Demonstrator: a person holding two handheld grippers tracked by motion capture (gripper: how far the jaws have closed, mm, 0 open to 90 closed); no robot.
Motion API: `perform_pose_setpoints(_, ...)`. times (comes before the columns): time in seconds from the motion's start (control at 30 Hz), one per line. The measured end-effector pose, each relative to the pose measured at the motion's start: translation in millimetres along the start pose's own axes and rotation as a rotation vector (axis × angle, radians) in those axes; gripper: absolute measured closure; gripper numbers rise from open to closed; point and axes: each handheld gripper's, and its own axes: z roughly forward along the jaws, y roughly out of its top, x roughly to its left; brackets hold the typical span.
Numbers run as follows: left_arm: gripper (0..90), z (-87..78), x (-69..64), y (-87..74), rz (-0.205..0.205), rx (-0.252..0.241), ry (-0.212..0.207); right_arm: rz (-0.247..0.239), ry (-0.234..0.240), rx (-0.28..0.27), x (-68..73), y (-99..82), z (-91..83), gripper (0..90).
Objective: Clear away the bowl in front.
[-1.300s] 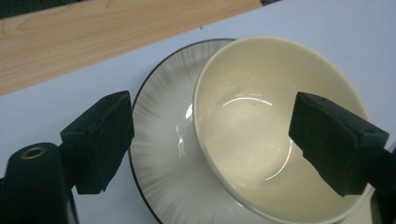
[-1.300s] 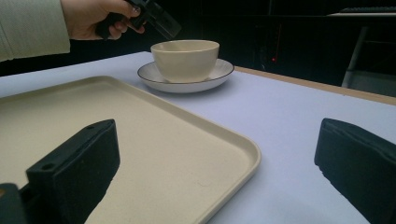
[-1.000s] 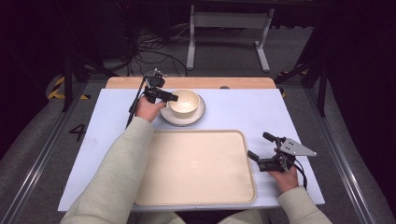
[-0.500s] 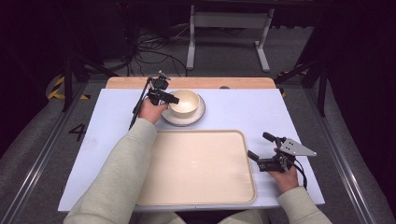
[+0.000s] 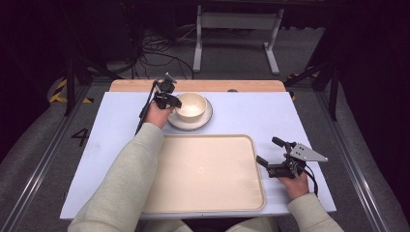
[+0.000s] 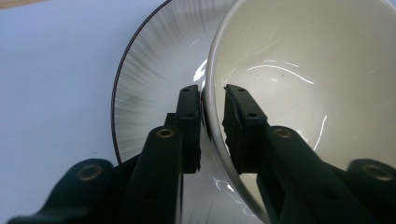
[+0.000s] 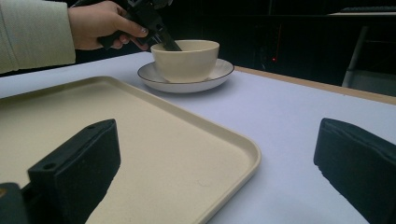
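Observation:
A cream bowl (image 5: 191,105) stands on a white plate with a dark rim (image 5: 205,119) at the back of the table. My left gripper (image 5: 174,102) reaches the bowl from its left side. Its jaws have just been closing, and in the left gripper view one jaw sits outside the bowl (image 6: 303,70) wall and one inside, pads pressed on the rim, above the plate (image 6: 154,70). My right gripper (image 5: 267,150) rests open at the right edge of the beige tray (image 5: 203,174), with nothing between its jaws.
The tray (image 7: 140,140) lies empty across the near middle of the white table top (image 5: 251,113). A wooden strip (image 5: 241,85) runs along the table's far edge. Beyond it are a metal stand (image 5: 234,29) and cables on the floor.
The left gripper's jaws have narrowed onto the bowl's left rim. The hand has shifted only slightly. The right gripper has stayed still.

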Motion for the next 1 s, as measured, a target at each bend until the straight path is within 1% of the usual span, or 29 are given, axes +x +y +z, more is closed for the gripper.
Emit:
perform_pose_setpoints(0.23,82.3,-0.3,-3.0,1.9,-0.024,0.012,0.039,0.002,0.000,-0.003,-0.1,-0.1,-0.1,0.7)
perform_pose_setpoints(0.3,83.4,-1.0,-1.5,2.2,-0.027,0.020,0.027,0.002,0.000,-0.003,-0.1,-0.1,-0.1,0.7)
perform_pose_setpoints(0.33,83.4,-1.2,-1.7,2.2,-0.032,0.021,0.032,0.002,0.000,-0.004,-0.1,-0.1,-0.1,0.7)
perform_pose_setpoints(0.4,83.7,-1.2,-1.5,2.1,-0.047,0.020,0.029,0.002,0.000,-0.004,-0.1,-0.1,-0.1,0.7)
perform_pose_setpoints(0.47,83.8,-1.3,-1.4,2.0,-0.052,0.019,0.028,0.002,0.000,-0.004,-0.1,-0.1,-0.1,0.7)
perform_pose_setpoints(0.57,84.0,-1.7,-1.2,1.9,-0.047,0.017,0.028,0.003,0.001,-0.003,-0.1,-0.1,-0.1,0.8)
perform_pose_setpoints(0.7,84.1,-2.9,-2.4,1.8,-0.056,0.017,0.028,0.002,0.000,-0.004,-0.1,-0.1,-0.1,0.8)
perform_pose_setpoints(0.77,84.1,-4.3,-2.8,2.0,-0.057,0.018,0.032,0.001,0.001,-0.005,-0.2,-0.1,-0.1,0.8)
perform_pose_setpoints(0.8,84.0,-5.6,-2.1,2.3,-0.047,0.022,0.031,0.002,0.000,-0.005,-0.1,-0.1,-0.1,0.8)
perform_pose_setpoints(0.83,83.9,-6.6,-2.6,2.2,-0.054,0.017,0.031,0.000,0.001,-0.005,-0.2,-0.1,-0.1,0.8)
perform_pose_setpoints(0.87,83.8,-8.1,-3.1,2.4,-0.048,0.019,0.035,0.001,0.001,-0.004,-0.1,-0.1,-0.1,0.8)
perform_pose_setpoints(0.9,83.7,-8.8,-3.7,2.4,-0.051,0.018,0.038,0.002,0.001,-0.004,-0.1,-0.1,-0.2,0.8)
perform_pose_setpoints(1.0,83.4,-13.3,-4.0,2.3,-0.025,0.021,0.047,0.001,0.000,-0.004,-0.1,-0.1,-0.2,0.8)
